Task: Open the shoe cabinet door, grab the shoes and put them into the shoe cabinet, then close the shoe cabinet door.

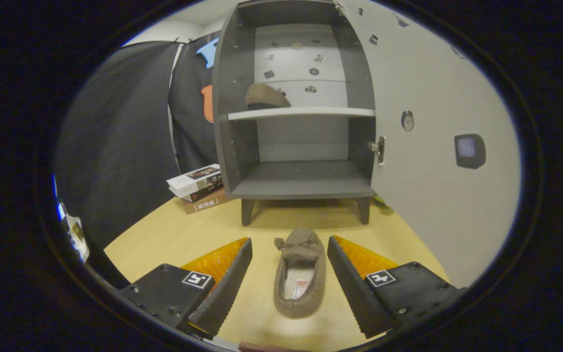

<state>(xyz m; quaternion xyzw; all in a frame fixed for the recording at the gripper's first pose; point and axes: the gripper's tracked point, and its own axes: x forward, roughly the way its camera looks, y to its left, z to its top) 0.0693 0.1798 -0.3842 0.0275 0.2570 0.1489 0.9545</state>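
A grey shoe cabinet [242, 146] stands on the wooden table with its door [433, 161] swung wide to the right. One brown fuzzy slipper [267, 96] rests on the white upper shelf [320, 112], toward its left end. A second brown slipper [300, 274] lies on the table in front of the cabinet, toe pointing at it. My gripper [290, 247] is open, and this slipper lies between the two fingers without either one touching it.
A stack of books [198, 185] lies on the table just left of the cabinet. The cabinet's lower compartment [306, 178] holds nothing. The open door forms a wall along the right side. Black cloth hangs at the left.
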